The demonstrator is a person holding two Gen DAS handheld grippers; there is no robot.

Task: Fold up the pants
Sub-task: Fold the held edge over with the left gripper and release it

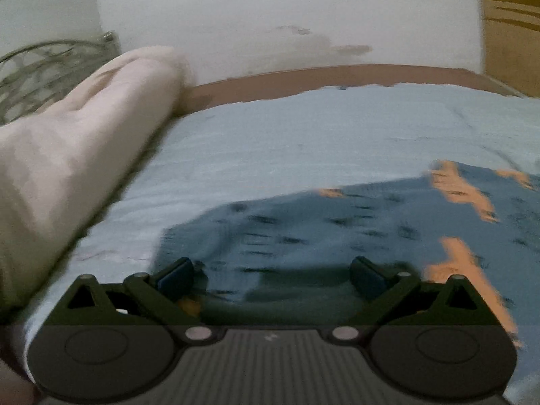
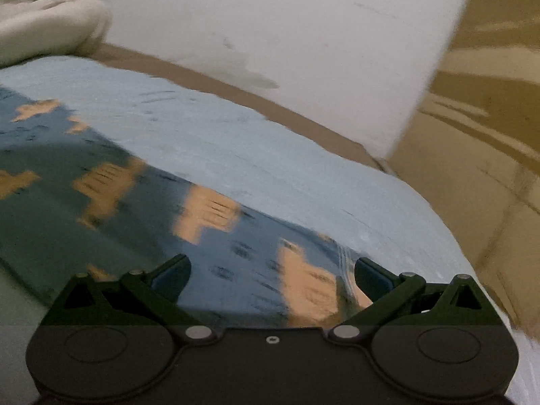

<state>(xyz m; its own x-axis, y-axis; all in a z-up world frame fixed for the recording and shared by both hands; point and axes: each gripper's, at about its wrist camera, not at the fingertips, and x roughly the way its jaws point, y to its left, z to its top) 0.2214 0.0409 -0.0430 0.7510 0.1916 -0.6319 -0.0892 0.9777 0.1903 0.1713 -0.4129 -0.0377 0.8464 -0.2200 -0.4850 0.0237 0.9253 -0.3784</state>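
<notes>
- On the light blue bedsheet (image 1: pixel 270 141) the blue pants (image 1: pixel 337 229) with orange patches lie flat.
- Left gripper (image 1: pixel 271 271) spread wide above them, nothing pinched.
- Right gripper (image 2: pixel 271 275) likewise spread, empty.
- A cream pillow (image 1: pixel 77 141) sits nearby.

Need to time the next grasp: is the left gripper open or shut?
Open: the left gripper has its fingers spread wide over the pants, gripping nothing.

A pale blue bedsheet (image 1: pixel 270 141) covers the bed; a cream rolled blanket (image 1: pixel 84 128) (blurred) lies at nine o'clock, a white wall (image 1: pixel 270 10) behind.
</notes>
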